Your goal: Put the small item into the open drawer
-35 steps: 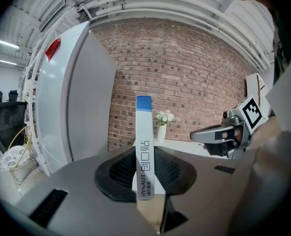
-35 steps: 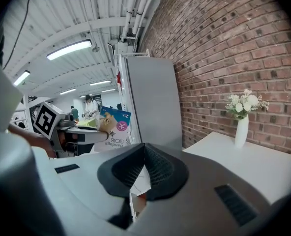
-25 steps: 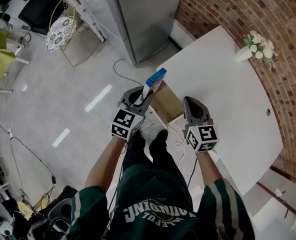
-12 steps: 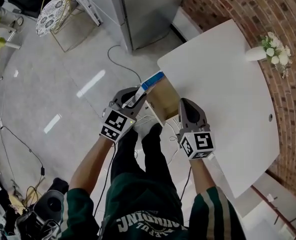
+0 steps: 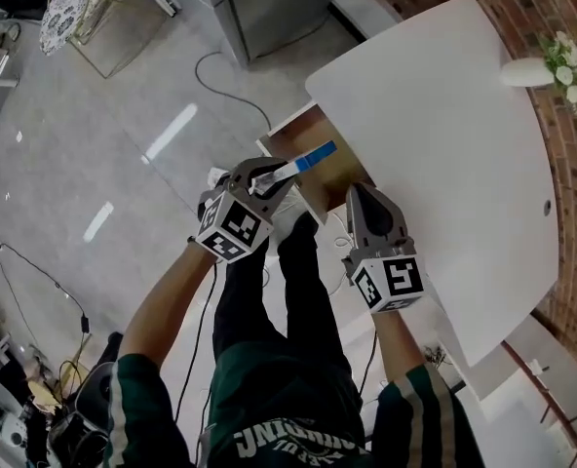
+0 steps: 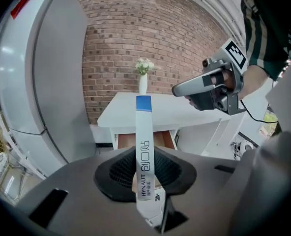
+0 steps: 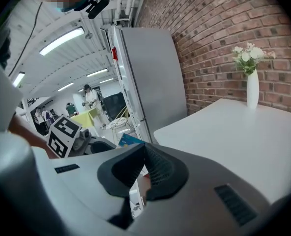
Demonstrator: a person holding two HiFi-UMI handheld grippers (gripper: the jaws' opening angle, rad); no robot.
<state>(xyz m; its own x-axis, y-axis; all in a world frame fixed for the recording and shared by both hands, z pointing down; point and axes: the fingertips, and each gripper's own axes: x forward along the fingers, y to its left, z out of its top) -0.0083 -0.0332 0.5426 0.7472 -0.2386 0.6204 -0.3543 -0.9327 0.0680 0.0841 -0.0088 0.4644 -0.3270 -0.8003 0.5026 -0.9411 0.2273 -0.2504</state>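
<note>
The fingers of the left gripper [image 6: 144,156] pinch the lower part of a thin white cardboard box with a blue end [image 6: 143,127], so the box stands up between them with the blue end pointing away. The box is in the air, just in front of the open wooden drawer [image 6: 161,137] under the edge of the white table [image 6: 185,114]. The fingers of the right gripper [image 7: 144,151] are pressed together at their tips with nothing between them, and this gripper hangs beside the drawer near the table edge.
</note>
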